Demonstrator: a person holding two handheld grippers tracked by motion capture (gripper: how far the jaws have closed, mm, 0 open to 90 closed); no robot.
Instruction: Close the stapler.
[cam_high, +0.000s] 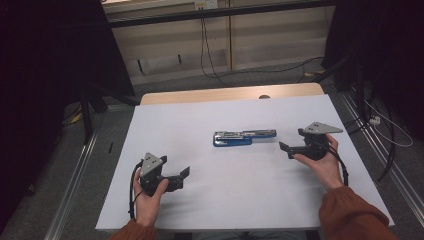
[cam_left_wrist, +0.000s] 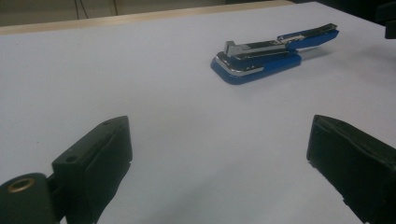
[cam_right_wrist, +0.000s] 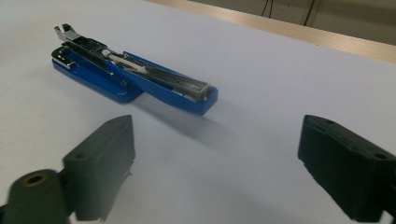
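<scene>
A blue stapler lies swung open flat near the middle of the white table, its metal staple channel facing up. My left gripper sits low at the front left, pointing right toward the stapler, well short of it. Its jaws stand open with nothing between them, and the stapler lies far ahead. My right gripper is held at the right and points left at the stapler's long end. It is open too, with only bare table between its jaws; the stapler lies just beyond, to the left.
A wooden strip runs along the table's far edge. Cables trail over the floor behind it. Dark curtains hang at both sides, and metal rails run along the floor beside the table.
</scene>
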